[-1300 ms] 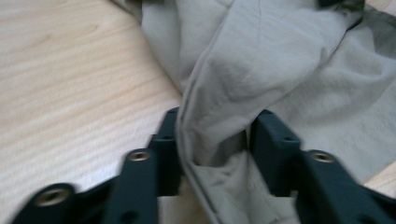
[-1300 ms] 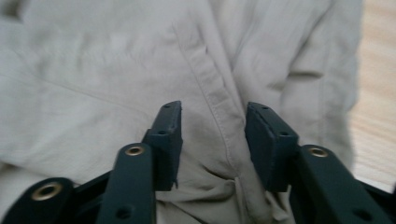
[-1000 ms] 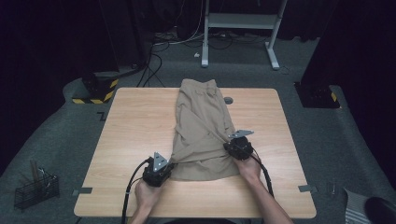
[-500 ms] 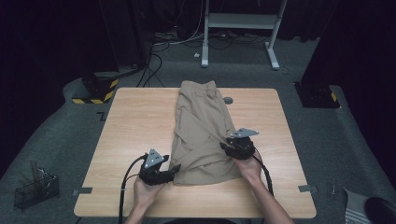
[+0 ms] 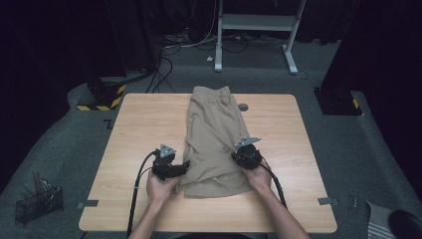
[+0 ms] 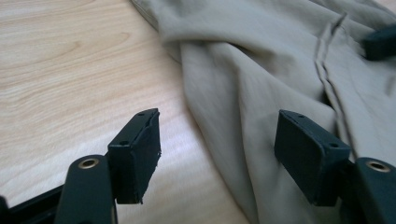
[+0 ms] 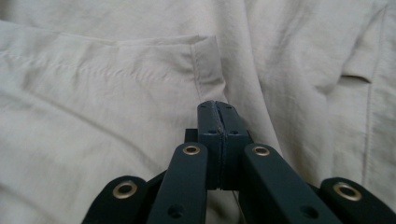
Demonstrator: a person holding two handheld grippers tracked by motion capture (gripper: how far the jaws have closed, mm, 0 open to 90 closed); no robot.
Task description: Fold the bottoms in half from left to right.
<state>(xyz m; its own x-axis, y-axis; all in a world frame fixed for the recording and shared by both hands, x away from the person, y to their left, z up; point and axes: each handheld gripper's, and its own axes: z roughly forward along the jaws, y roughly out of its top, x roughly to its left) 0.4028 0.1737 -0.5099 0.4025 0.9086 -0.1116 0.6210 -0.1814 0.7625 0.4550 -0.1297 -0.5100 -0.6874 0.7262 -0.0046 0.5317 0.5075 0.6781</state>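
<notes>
The tan trousers lay folded in the middle of the bench. The left tongs stood spread wide at the cloth's edge, holding nothing — they had just been opening. The right tongs were pressed together — resting over the cloth, pinching none of it.

A wire basket sits on the floor — left of the wooden table.

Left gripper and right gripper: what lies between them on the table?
In the high view, the near end of the khaki trousers lies between the left gripper and the right gripper, rumpled there.
</notes>
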